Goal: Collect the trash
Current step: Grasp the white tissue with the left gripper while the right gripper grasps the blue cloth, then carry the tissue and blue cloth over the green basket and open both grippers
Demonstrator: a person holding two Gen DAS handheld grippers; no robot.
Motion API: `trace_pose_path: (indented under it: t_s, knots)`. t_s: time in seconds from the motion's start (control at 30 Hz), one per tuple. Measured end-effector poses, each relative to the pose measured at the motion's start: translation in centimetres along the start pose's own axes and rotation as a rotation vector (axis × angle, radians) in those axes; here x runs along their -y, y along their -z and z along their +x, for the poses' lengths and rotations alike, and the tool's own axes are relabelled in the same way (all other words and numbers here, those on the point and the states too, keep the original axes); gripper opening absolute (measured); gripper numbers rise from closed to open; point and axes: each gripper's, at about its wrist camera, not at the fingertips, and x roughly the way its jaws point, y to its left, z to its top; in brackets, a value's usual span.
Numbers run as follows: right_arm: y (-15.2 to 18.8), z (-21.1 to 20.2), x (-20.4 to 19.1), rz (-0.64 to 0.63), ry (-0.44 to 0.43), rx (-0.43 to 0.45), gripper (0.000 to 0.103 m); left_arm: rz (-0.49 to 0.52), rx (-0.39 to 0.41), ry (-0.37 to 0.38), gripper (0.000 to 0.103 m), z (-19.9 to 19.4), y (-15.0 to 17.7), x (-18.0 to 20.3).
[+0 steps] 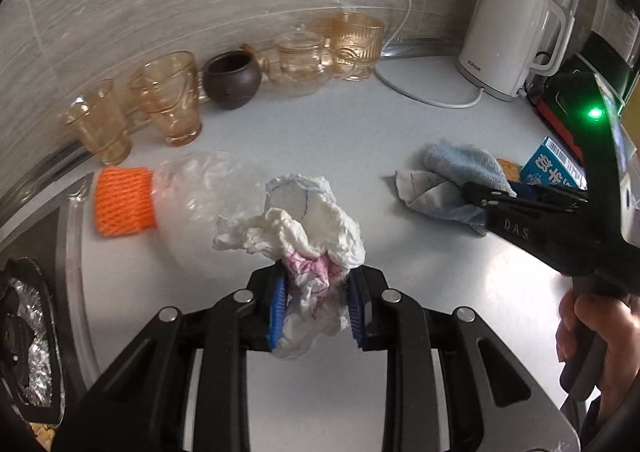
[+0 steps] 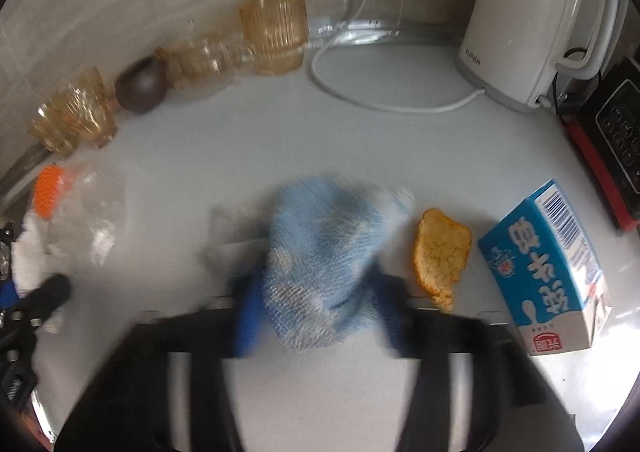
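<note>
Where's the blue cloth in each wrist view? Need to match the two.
Left wrist: blue cloth sits right of centre, at the tips of the right gripper.
Right wrist: blue cloth fills bottom centre, blurred, between the fingers of the right gripper.
Shared landmark: the white kettle, upper right in both.

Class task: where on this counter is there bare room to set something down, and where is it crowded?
Bare patches: the counter between the amber glasses, white cable and blue cloth; also between the crumpled tissue and the cloth. Crowded: the back wall row, and around the orange peel and milk carton.
</note>
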Motion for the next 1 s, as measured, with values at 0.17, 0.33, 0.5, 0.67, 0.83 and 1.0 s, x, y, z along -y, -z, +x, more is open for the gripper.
trace_pose_path:
  t_s: [0.17,0.33,0.5,0.67,0.83,1.0]
  knots:
    - [0.7,-2.7,-0.7,-0.009,-0.036,0.043,0.017,-0.014,0.015,0.007,0.025,-1.8,1.1,0.1]
    - [3.1,-8.1,-1.6,-0.038,-0.073,0.095,0.017,-0.009,0.037,0.014,0.025,-4.5,2.6,1.3]
    - [7.7,-14.5,-1.8,-0.066,-0.098,0.131,0.017,-0.014,0.048,0.049,0.025,-9.0,5.6,3.4]
    - [13.4,-19.6,-0.4,-0.080,-0.113,0.133,0.017,0.020,0.038,0.065,0.025,-12.8,9.7,6.6]
    - [20.6,-23.1,1.8,-0.089,-0.119,0.094,0.017,0.056,-0.008,0.104,0.025,-15.2,14.8,10.5]
    - [26.8,-24.2,4.1,-0.088,-0.138,0.031,0.017,0.087,-0.088,0.136,0.025,-15.9,20.5,14.6]
